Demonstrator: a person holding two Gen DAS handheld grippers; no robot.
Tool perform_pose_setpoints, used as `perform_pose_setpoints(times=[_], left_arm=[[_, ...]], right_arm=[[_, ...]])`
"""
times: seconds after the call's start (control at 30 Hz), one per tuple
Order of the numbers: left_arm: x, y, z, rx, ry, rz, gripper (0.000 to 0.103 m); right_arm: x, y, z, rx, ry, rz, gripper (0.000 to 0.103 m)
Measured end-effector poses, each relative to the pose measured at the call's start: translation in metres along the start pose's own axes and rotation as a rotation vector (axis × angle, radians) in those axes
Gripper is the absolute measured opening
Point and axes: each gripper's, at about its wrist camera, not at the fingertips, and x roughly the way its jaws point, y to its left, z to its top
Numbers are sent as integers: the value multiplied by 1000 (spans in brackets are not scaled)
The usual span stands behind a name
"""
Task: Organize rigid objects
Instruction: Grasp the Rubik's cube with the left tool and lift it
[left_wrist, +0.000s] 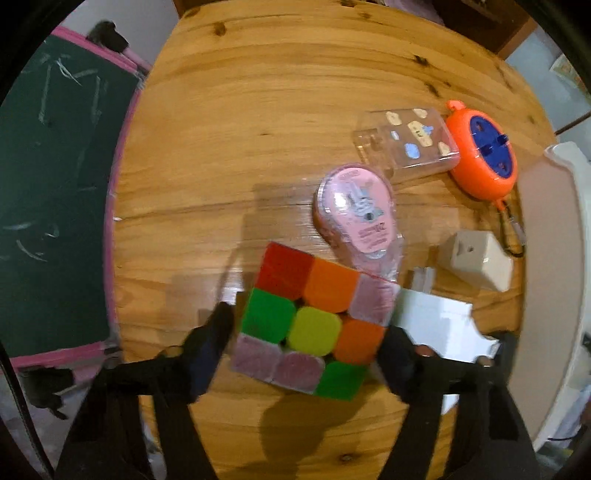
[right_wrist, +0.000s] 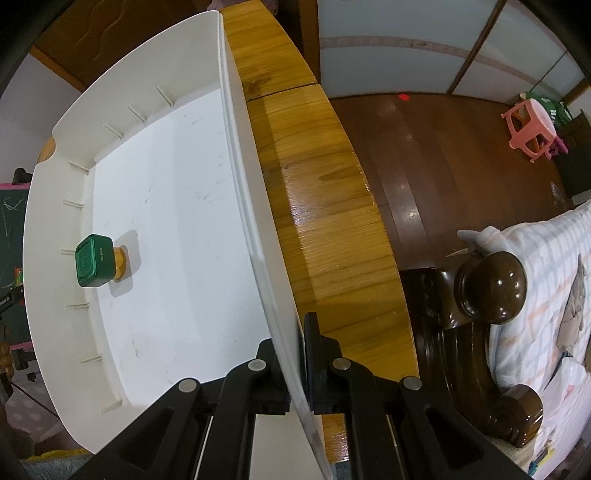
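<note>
Black left gripper (left_wrist: 306, 332) half-open, straddling puzzle cube (left_wrist: 314, 321).

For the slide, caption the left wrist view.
Left gripper straddles a puzzle cube on the wooden table, jaws either side.

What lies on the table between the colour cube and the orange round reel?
In the left wrist view, between the colour cube and the orange round reel lie a pink wrapped package, a clear plastic case with stickers, and, lower, a white plug adapter.
</note>
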Motion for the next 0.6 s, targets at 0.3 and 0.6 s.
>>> perform_pose_setpoints(times=[0.3,0.6], left_arm=[[-8,-5,-9,-5,-47,53,63],[-72,-25,-31,-61,-140,84,62]], right_arm=[[1,0,0,-5,1,-10,6],[-1,-2,-2,1,-24,13,6]])
